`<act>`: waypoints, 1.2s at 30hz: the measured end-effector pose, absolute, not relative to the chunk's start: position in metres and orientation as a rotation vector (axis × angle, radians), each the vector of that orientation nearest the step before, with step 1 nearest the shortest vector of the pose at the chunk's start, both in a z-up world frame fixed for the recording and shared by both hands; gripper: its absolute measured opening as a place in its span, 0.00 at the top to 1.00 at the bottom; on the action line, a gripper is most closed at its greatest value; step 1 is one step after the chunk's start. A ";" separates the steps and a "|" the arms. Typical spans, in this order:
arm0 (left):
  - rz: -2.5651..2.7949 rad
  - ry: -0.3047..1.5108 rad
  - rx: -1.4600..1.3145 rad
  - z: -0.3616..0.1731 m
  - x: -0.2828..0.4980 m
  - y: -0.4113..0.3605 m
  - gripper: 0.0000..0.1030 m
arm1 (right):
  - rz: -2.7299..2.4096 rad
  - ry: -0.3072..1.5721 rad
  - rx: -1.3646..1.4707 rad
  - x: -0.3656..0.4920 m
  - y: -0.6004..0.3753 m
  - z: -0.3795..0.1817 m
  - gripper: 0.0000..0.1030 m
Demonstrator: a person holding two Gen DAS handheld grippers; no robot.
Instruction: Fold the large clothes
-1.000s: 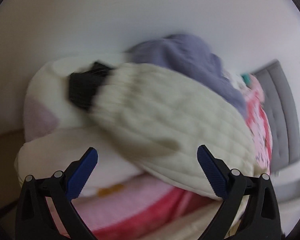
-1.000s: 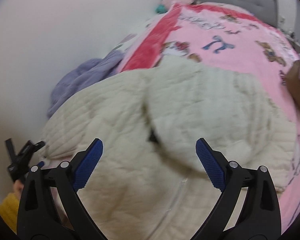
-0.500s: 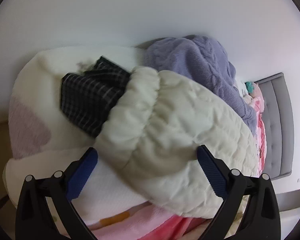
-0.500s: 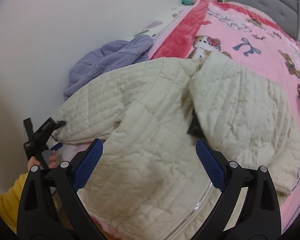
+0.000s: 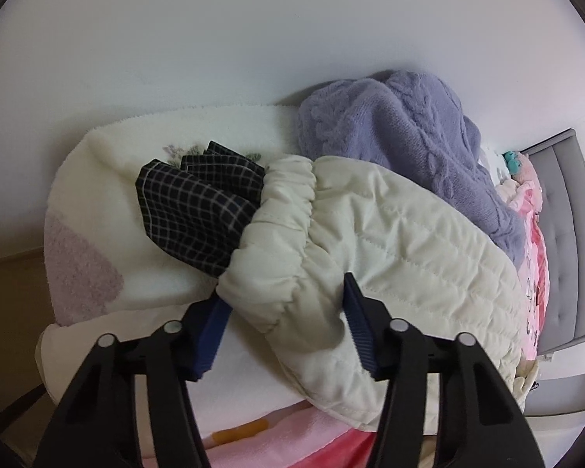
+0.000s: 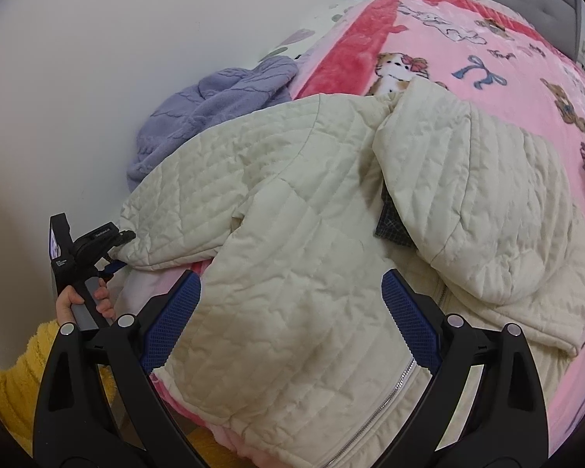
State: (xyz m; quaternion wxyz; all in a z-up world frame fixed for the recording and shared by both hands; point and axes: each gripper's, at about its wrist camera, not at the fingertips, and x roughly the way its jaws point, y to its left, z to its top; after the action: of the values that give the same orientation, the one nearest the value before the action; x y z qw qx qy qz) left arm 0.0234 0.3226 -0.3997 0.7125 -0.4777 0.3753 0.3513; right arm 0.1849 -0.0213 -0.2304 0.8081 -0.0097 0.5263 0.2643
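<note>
Pink bedspread [image 6: 487, 62] carries the cream quilted jacket [image 6: 292, 234], its cuff [image 5: 288, 273] between the closing left tool [image 5: 288, 323]; right tool [image 6: 292, 312] gapes wide.

Lavender knit sweater [image 6: 214, 117] against white wall [image 6: 97, 58], on pink cartoon blanket [image 6: 467, 58].

Left gripper [image 5: 288, 327] jaws closing, right gripper [image 6: 292, 316] agape.
</note>
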 end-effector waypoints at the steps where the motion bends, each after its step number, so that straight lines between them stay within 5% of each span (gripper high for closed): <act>1: 0.781 0.835 -1.049 -0.398 0.023 0.322 0.52 | 0.561 1.126 -0.007 0.184 -0.024 -0.231 0.13; 6: 0.796 0.782 -0.926 -0.343 0.032 0.308 0.64 | 0.511 1.124 0.055 0.184 -0.046 -0.229 0.13; 14: 0.706 0.512 -0.628 -0.204 0.091 0.249 0.64 | 0.320 1.106 0.269 0.180 -0.138 -0.237 0.13; 21: 0.327 0.431 -0.258 -0.111 0.195 0.104 0.68 | 0.154 1.108 0.347 0.175 -0.215 -0.251 0.13; 25: 0.154 0.476 0.003 -0.130 0.241 -0.010 0.72 | 0.072 1.083 0.375 0.175 -0.257 -0.253 0.13; 30: -0.032 0.601 0.236 -0.215 0.259 -0.137 0.74 | -0.036 1.062 0.450 0.171 -0.310 -0.261 0.13; 36: -0.097 0.748 0.451 -0.303 0.238 -0.205 0.74 | -0.089 1.062 0.467 0.173 -0.353 -0.274 0.13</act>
State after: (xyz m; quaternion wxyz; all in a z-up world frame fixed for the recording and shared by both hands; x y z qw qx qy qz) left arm 0.2383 -0.2050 -0.3028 0.9050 0.2184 0.3620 -0.0472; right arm 0.1728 -0.3527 -0.2744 0.8355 0.2204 0.5016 -0.0420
